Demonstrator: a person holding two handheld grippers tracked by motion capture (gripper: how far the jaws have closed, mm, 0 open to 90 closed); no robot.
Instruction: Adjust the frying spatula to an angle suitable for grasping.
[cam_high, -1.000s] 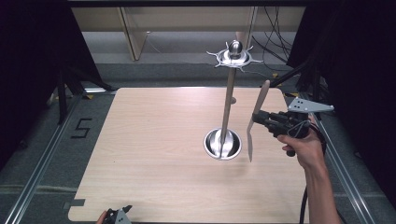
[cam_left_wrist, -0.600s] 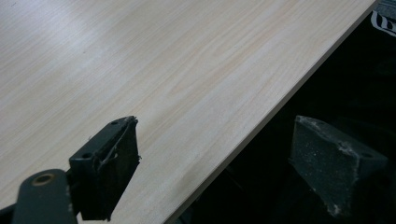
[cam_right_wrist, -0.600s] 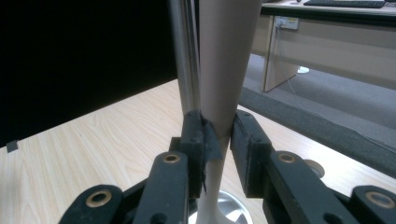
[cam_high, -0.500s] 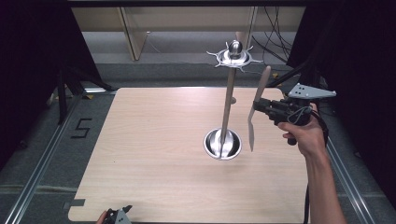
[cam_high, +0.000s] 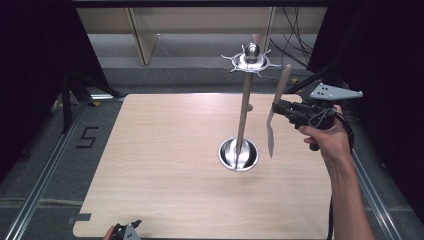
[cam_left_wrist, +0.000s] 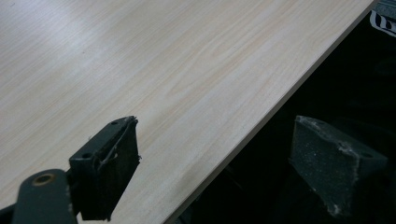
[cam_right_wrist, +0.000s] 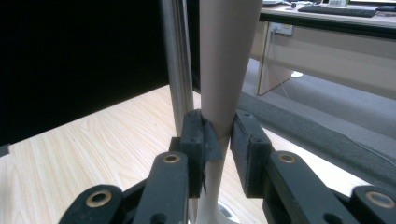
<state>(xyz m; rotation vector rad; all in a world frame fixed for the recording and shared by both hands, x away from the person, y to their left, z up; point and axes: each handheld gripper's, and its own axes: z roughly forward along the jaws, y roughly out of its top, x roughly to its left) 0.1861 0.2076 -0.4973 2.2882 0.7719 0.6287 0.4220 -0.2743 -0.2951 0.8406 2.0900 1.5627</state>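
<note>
Right claw (cam_high: 281, 108), right of centre in the high view, grips an upright spatula (cam_high: 273, 125) just right of the stand (cam_high: 243, 120); left claw (cam_left_wrist: 219, 161) gapes empty at the counter (cam_high: 165, 165) edge

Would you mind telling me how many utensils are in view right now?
1: a beige spatula, upright, clamped in the right hand-held gripper beside the metal stand, above the table. No others visible on the stand's hooks.
</note>
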